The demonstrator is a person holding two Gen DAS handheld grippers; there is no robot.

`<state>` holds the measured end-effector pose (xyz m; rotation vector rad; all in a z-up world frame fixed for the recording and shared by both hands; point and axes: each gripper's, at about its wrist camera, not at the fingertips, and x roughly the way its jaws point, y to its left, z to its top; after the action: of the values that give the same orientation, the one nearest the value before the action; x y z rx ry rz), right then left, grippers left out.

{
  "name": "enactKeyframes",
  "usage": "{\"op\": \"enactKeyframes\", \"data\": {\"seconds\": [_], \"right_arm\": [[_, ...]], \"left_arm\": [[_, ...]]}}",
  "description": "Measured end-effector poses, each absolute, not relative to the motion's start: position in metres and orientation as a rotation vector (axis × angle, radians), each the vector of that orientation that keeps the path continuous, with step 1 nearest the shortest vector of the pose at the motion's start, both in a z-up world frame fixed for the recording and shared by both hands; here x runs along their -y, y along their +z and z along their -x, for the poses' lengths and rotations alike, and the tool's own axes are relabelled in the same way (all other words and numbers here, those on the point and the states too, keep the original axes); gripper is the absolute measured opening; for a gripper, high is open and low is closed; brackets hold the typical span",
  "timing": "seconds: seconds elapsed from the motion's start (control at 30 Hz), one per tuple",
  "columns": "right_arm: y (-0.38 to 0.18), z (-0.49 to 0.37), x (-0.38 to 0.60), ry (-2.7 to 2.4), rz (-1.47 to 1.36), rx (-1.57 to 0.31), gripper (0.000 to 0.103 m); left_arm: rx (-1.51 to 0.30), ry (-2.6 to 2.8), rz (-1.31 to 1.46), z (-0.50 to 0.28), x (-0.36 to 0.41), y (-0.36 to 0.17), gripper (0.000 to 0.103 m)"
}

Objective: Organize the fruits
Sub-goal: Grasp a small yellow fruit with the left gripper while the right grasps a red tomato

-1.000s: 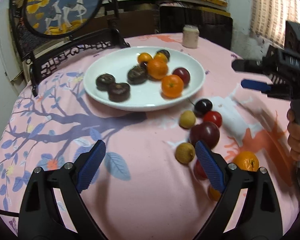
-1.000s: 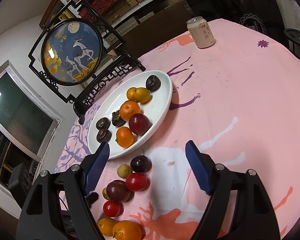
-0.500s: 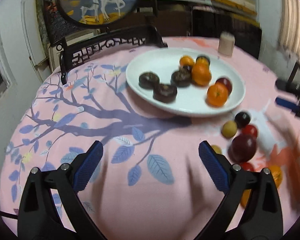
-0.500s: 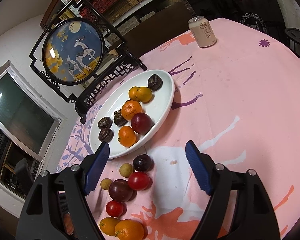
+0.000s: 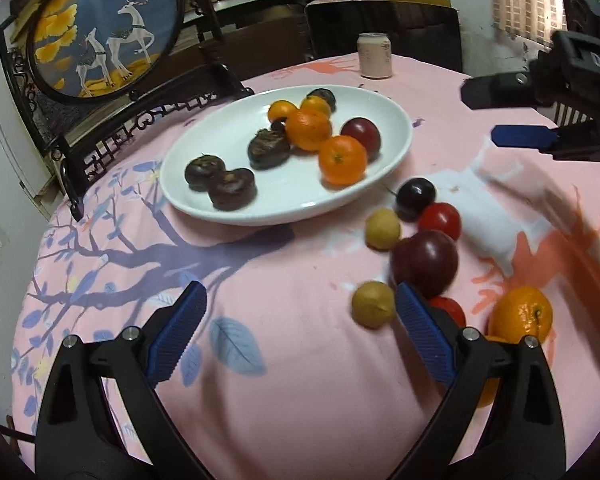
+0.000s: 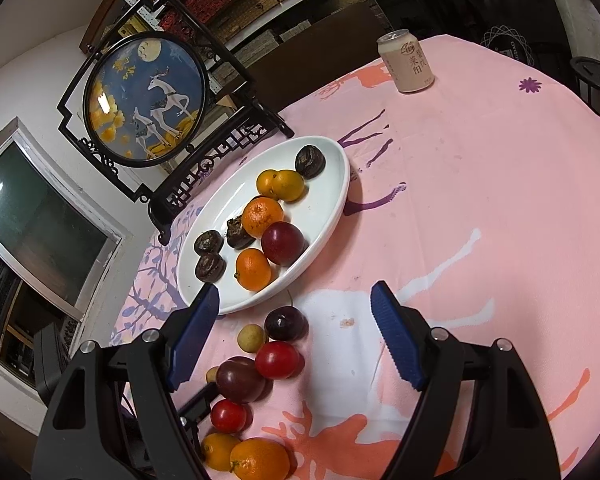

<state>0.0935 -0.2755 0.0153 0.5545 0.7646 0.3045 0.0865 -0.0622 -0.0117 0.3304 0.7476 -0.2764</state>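
Observation:
A white oval plate [image 5: 396, 148] [image 6: 336, 204] holds oranges, a dark red plum [image 5: 362, 133] and several dark wrinkled fruits. Loose fruit lies on the pink cloth beside it: a dark plum [image 5: 415, 197] [image 6: 286, 323], a red tomato [image 5: 440, 220] [image 6: 277, 359], a big purple plum [image 5: 426, 262] [image 6: 240, 378], two small yellow fruits [image 5: 372, 304], an orange [image 5: 522, 316] [image 6: 260, 458]. My left gripper [image 5: 300, 334] is open and empty, low over the cloth left of the loose fruit. My right gripper [image 6: 294, 336] is open and empty above the loose fruit; it also shows in the left wrist view [image 5: 500, 114].
A drink can [image 5: 374, 56] [image 6: 409, 62] stands at the far side of the round table. A round deer picture in a black carved stand [image 5: 100, 28] [image 6: 144, 96] stands behind the plate. A dark chair [image 5: 380, 28] is beyond the can.
The left gripper swung left, then back right toward the loose fruit. The right gripper drifted slightly; both stayed open.

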Motion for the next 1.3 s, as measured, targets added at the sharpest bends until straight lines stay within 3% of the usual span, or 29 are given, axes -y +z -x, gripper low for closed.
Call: {"op": "enactKeyframes", "data": {"seconds": [0.27,0.43,0.5,0.57,0.83,1.0,1.07,1.2,1.3], "right_arm": [[0.015,-0.094,0.277,0.312,-0.566,-0.77,0.079],[0.017,-0.093,0.275,0.323,-0.565,-0.766,0.078],[0.017,-0.092,0.275,0.322,-0.564,-0.764,0.079],[0.017,-0.092,0.275,0.32,-0.563,-0.763,0.079],[0.018,-0.092,0.275,0.314,-0.559,-0.76,0.079],[0.018,-0.092,0.273,0.321,-0.542,-0.771,0.078],[0.016,-0.092,0.27,0.327,-0.532,-0.785,0.078],[0.008,-0.094,0.259,0.395,-0.518,-0.848,0.078],[-0.003,-0.093,0.251,0.448,-0.53,-0.904,0.064]], "left_arm": [[-0.707,-0.097,-0.208,-0.09,0.015,0.006,0.097],[-0.678,-0.167,-0.29,-0.08,0.037,0.003,0.096],[-0.696,-0.207,-0.341,-0.079,0.05,-0.005,0.089],[-0.722,-0.275,-0.373,-0.076,0.061,-0.011,0.073],[-0.805,-0.444,-0.336,-0.078,0.067,-0.02,0.034],[-0.821,-0.453,-0.32,-0.077,0.068,-0.022,0.031],[-0.814,-0.427,-0.324,-0.077,0.066,-0.021,0.025],[-0.812,-0.319,-0.255,-0.087,0.045,-0.015,0.024],[-0.846,-0.259,-0.214,-0.096,0.033,-0.018,0.024]]}}
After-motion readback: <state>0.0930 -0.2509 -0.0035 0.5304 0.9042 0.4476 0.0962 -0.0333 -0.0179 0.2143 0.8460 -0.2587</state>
